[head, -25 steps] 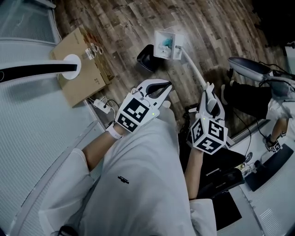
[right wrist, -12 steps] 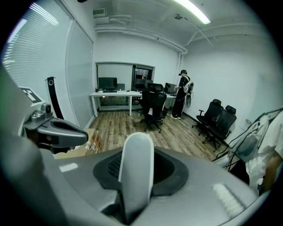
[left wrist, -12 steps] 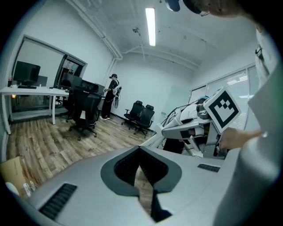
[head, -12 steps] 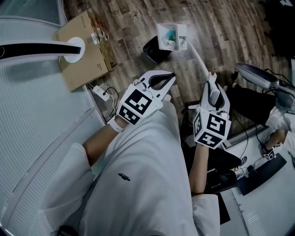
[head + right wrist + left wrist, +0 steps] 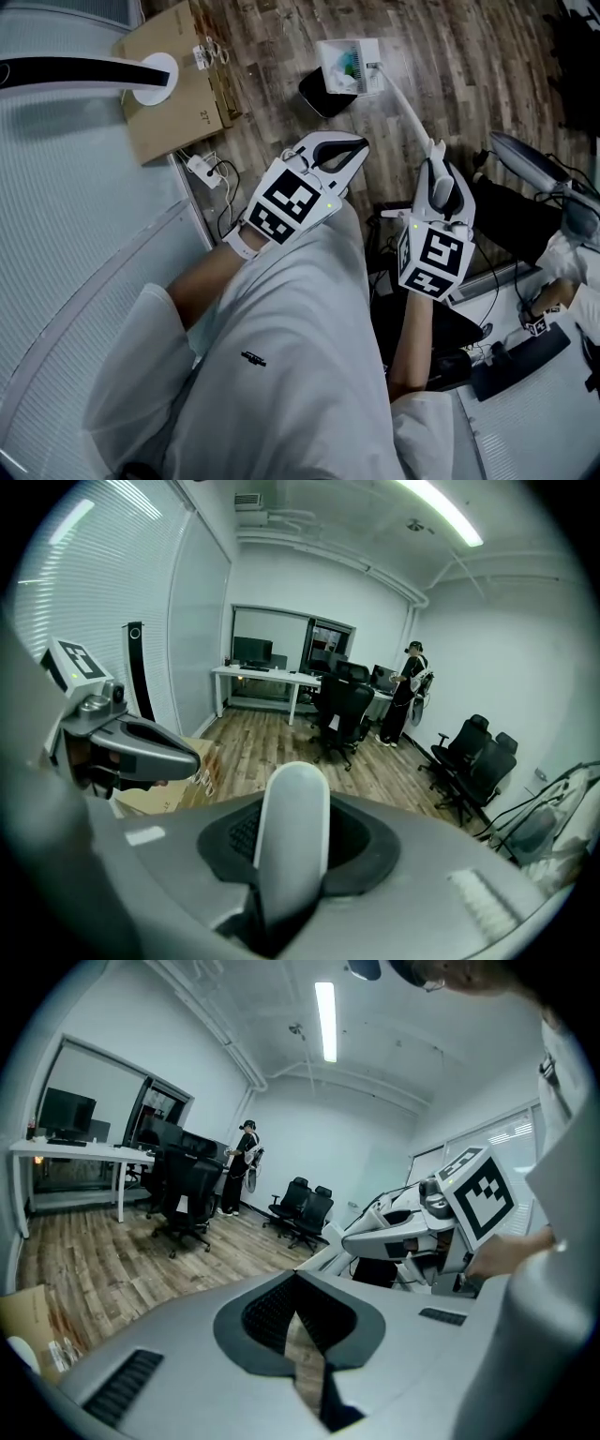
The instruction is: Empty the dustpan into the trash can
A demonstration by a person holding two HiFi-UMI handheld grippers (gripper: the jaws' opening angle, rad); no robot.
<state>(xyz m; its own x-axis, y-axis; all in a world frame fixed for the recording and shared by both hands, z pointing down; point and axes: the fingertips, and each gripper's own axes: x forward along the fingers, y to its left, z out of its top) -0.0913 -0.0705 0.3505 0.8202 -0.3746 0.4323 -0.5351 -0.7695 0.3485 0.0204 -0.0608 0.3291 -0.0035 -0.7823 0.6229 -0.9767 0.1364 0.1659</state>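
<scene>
My right gripper is shut on the long white handle of the dustpan, which hangs out ahead, holding teal and white scraps. The pan overlaps the far right rim of the black trash can on the wooden floor. In the right gripper view the handle runs up between the jaws of my right gripper. My left gripper is shut and holds nothing, left of the handle and nearer me than the can. Its closed jaws fill the left gripper view.
A cardboard box with a white round lamp base lies left of the can, and a power strip with cables sits by the wall. Black office chairs, a white desk and a standing person are further off.
The right gripper has rolled and shifted slightly sideways, bringing the dustpan closer over the trash can's edge. The left gripper has edged forward, still shut.
</scene>
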